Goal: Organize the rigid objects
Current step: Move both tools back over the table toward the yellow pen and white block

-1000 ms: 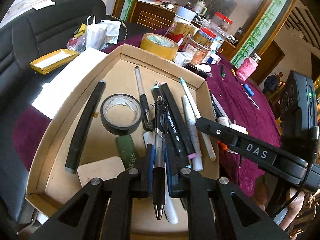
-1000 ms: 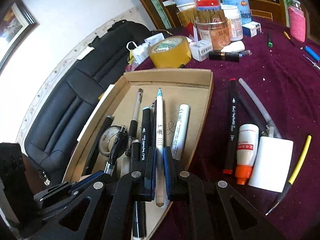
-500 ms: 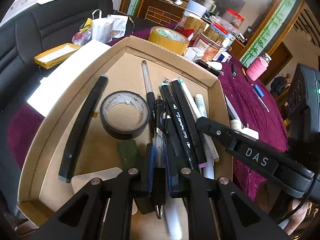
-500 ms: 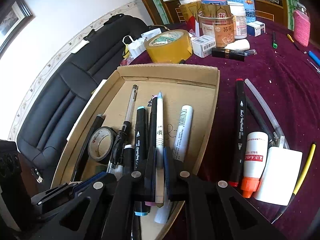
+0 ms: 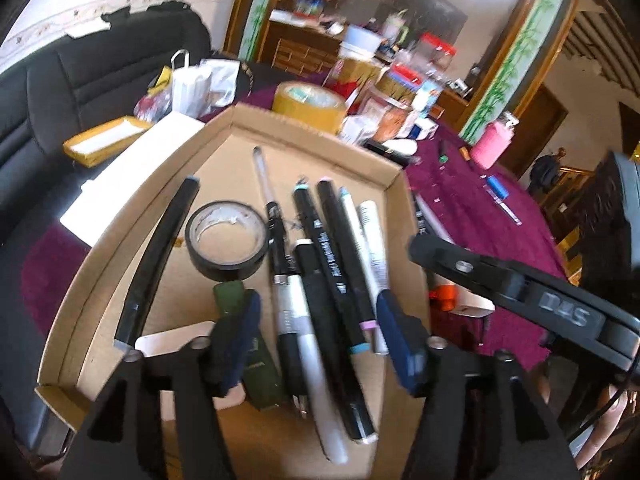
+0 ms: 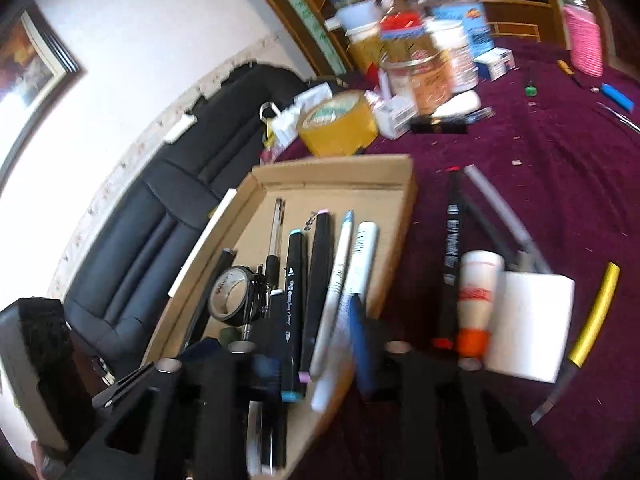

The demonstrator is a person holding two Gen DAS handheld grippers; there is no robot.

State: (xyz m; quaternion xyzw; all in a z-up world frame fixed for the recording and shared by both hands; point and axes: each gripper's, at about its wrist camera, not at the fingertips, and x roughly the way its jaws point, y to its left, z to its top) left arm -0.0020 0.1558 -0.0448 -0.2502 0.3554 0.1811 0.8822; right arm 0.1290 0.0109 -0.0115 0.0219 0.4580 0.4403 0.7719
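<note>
The pens and markers [image 5: 320, 280] lie side by side, lengthwise, in the shallow cardboard tray [image 5: 316, 128], beside a roll of black tape [image 5: 228, 240] and a long black stick [image 5: 160, 256] along the tray's left wall. These are light, stiff, smooth-barrelled things; they likely roll and slip easily, so each is best pinched across the middle of its barrel, square to its length, not at a tapered tip or loose cap. The left gripper [image 5: 316, 344] has just been opening and now stands wide over the near ends of the pens, its pads clear of them, holding nothing. The right gripper [image 6: 308, 364] has likewise just been opening; its jaws stand apart above the white pen [image 6: 340, 276] at the tray's right edge, with no grip on it. Outside the tray, on the purple-clothed desk [image 6: 540, 168], more pieces wait: a black marker with a red end [image 6: 452, 248], a white bottle with an orange cap [image 6: 476, 296], a white card [image 6: 528, 320] and a yellow-handled tool [image 6: 592, 320]. The bottle is wider and probably needs a broader opening.
</note>
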